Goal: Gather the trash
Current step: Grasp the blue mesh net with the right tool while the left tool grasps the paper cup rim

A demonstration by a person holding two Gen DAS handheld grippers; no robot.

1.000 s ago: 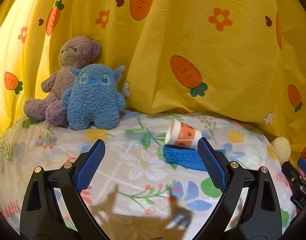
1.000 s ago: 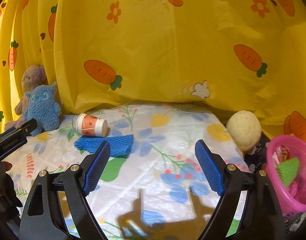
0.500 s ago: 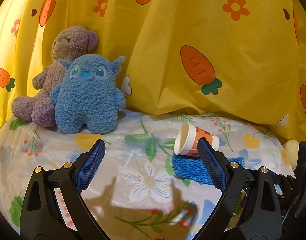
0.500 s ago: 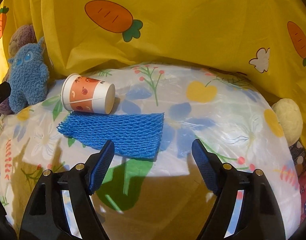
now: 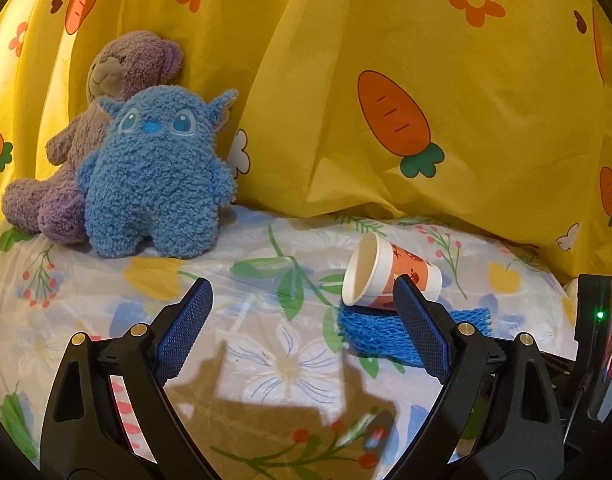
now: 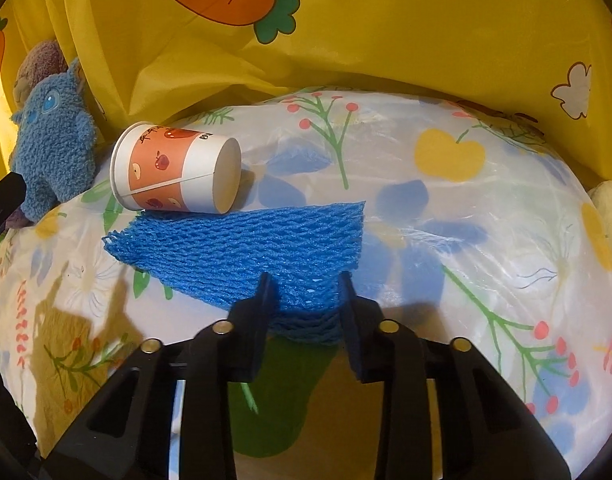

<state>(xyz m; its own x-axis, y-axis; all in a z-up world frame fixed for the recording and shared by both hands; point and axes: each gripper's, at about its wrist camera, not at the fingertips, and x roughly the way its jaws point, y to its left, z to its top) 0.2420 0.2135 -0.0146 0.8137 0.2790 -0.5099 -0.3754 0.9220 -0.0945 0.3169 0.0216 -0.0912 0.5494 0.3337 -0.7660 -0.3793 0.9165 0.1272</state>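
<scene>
Pinching only the near edge of the blue foam net (image 6: 242, 248) w/ your right tongs (image 6: 306, 292), jaws just closed in, left tongs (image 5: 302, 324) spread, you risk it slipping free or rolling the paper cup (image 6: 174, 168) touching its far edge.

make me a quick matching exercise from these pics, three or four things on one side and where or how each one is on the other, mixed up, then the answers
Things:
1. paper cup
2. blue foam net
3. blue plush toy
4. left gripper

States:
A. jaws wide apart, nothing between them
B. lying on its side
C. near edge between the right gripper's jaws
D. standing in front of the purple teddy bear

Pairs: 1-B, 2-C, 3-D, 4-A
</scene>
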